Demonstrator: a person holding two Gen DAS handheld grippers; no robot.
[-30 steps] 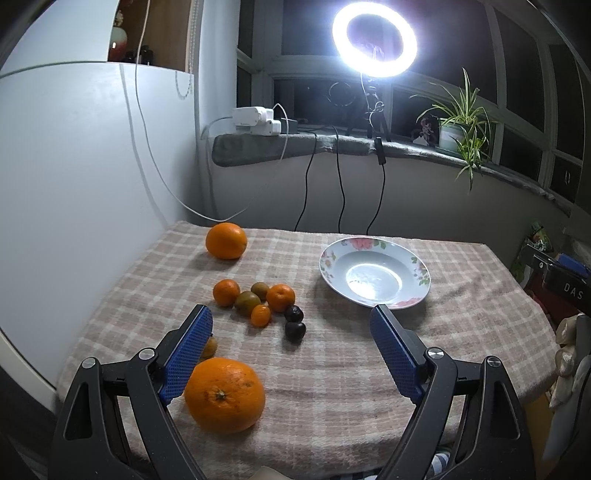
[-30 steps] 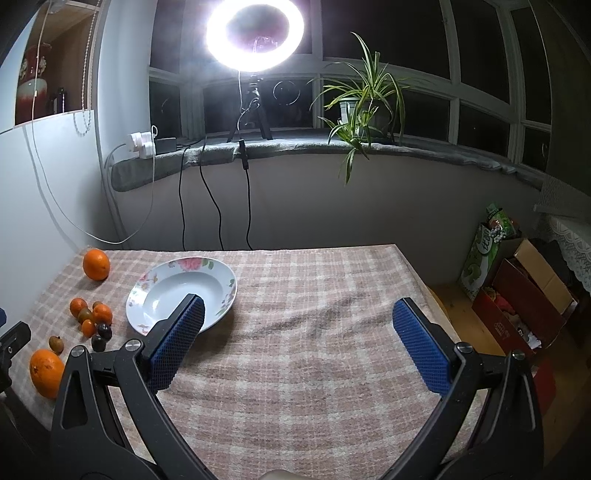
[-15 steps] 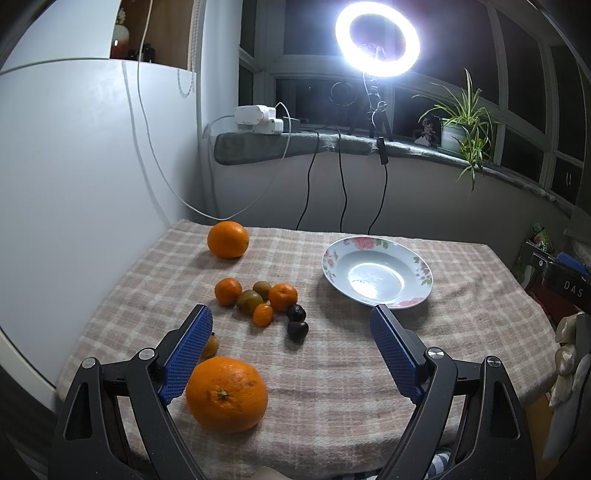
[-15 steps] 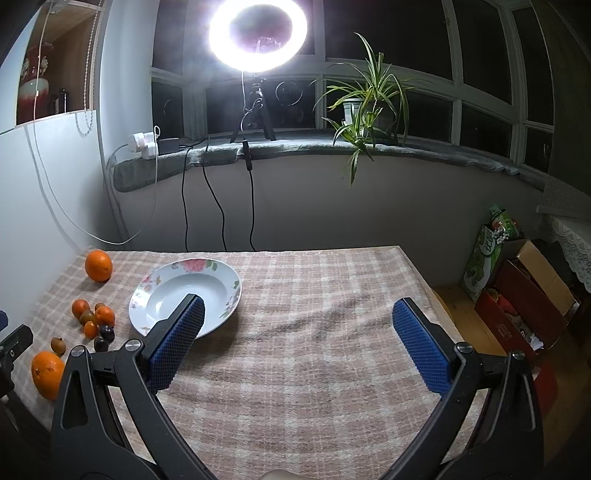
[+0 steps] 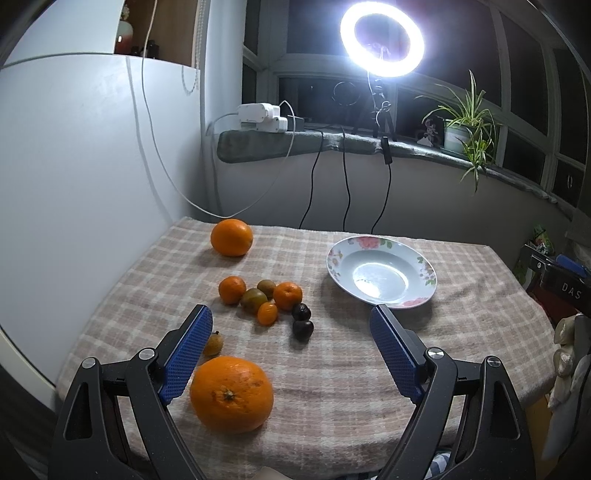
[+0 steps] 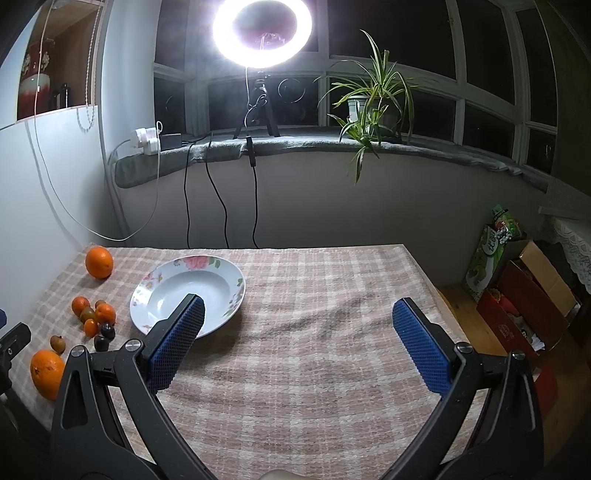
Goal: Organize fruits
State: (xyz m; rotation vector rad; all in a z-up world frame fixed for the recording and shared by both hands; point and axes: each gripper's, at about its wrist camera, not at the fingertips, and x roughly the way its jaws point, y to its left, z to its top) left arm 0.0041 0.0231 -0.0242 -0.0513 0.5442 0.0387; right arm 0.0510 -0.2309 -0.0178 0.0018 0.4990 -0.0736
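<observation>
A large orange (image 5: 231, 393) lies on the checked cloth just inside my left gripper (image 5: 291, 325), close to its left finger; the gripper is open and holds nothing. A second large orange (image 5: 231, 237) sits at the far left. Between them lies a cluster of small mandarins (image 5: 287, 294), greenish fruits (image 5: 254, 299) and two dark plums (image 5: 303, 328); a small brown fruit (image 5: 214, 343) peeks from behind the left finger. The empty flowered plate (image 5: 421, 266) stands right of the cluster. My right gripper (image 6: 295, 321) hovers open over bare cloth, the plate (image 6: 236, 280) at its left finger.
A white wall panel (image 5: 74, 184) borders the table's left side. Cables (image 5: 345, 177) hang from the sill behind, under a ring light (image 5: 382, 35) and a potted plant (image 6: 369, 107). Cardboard boxes (image 6: 524, 295) stand on the floor past the table's right edge (image 6: 424, 273).
Both views shifted slightly; the fruits and plate drifted a little to the right in frame. Both grippers stay open and nothing was picked up.
</observation>
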